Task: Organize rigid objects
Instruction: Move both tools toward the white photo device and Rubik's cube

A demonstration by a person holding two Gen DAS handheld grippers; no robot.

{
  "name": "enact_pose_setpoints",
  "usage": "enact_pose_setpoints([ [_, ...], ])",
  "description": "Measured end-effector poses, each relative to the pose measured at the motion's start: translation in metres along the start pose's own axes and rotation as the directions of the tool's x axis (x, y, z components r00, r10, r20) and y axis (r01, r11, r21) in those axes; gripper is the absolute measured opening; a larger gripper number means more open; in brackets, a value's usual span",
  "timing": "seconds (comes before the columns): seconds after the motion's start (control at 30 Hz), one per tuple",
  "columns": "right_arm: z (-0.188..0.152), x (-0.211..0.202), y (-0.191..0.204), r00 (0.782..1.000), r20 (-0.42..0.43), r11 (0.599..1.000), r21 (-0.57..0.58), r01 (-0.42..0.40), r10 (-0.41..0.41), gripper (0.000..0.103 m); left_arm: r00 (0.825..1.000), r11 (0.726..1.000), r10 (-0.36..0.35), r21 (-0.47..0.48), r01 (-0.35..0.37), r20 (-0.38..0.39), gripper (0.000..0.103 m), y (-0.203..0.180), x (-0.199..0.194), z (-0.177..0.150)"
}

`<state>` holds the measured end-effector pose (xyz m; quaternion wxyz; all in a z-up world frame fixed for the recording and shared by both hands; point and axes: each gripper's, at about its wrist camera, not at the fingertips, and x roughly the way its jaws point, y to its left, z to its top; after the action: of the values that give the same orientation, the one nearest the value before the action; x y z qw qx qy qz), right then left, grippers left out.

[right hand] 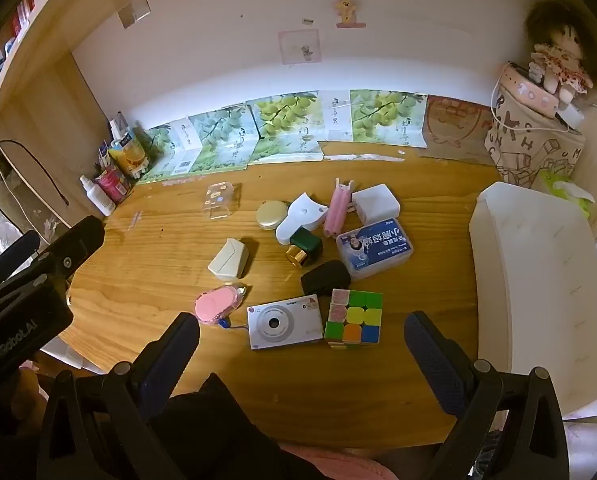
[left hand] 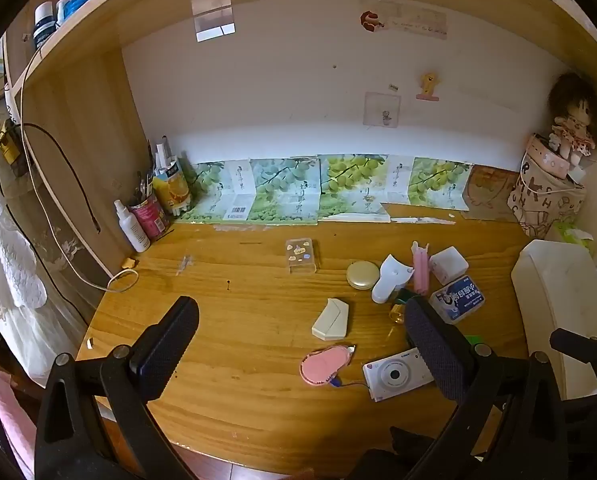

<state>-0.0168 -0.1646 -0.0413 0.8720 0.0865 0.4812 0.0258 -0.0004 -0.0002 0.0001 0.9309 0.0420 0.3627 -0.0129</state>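
Observation:
Small rigid items lie scattered on the wooden desk. Nearest my open right gripper are a white compact camera and a colour cube, both lying between its spread fingers but untouched. Beyond them are a pink tape dispenser, a cream box, a black lump, a green bottle with gold cap and a blue-labelled box. My left gripper hangs open above the desk, empty, with the cream box and camera ahead of it.
A white plastic bin stands at the desk's right edge. Farther back lie a round compact, a white charger block, a pink item and a clear case. Bottles and cups crowd the back left corner; a doll sits back right.

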Motion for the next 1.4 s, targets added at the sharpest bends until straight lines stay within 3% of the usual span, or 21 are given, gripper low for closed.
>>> enact_pose_setpoints([
  [0.37, 0.001, 0.002, 0.003, 1.000, -0.006, 1.000, 0.003, -0.006, 0.006, 0.103, 0.999, 0.999, -0.037, -0.004, 0.037, -0.019, 0.102, -0.002, 0.008, 0.005],
  [0.9, -0.003, 0.011, 0.015, 0.998, -0.017, 0.998, 0.029, 0.058, -0.057, 0.103, 0.994, 0.994, -0.110, 0.013, 0.110, -0.023, 0.102, 0.014, 0.021, 0.012],
  [1.4, -0.011, 0.018, 0.026, 0.993, -0.049, 0.985, 0.128, 0.115, -0.110, 0.103, 0.974, 0.971, -0.214, 0.096, 0.220, -0.067, 0.102, 0.019, 0.037, 0.014],
])
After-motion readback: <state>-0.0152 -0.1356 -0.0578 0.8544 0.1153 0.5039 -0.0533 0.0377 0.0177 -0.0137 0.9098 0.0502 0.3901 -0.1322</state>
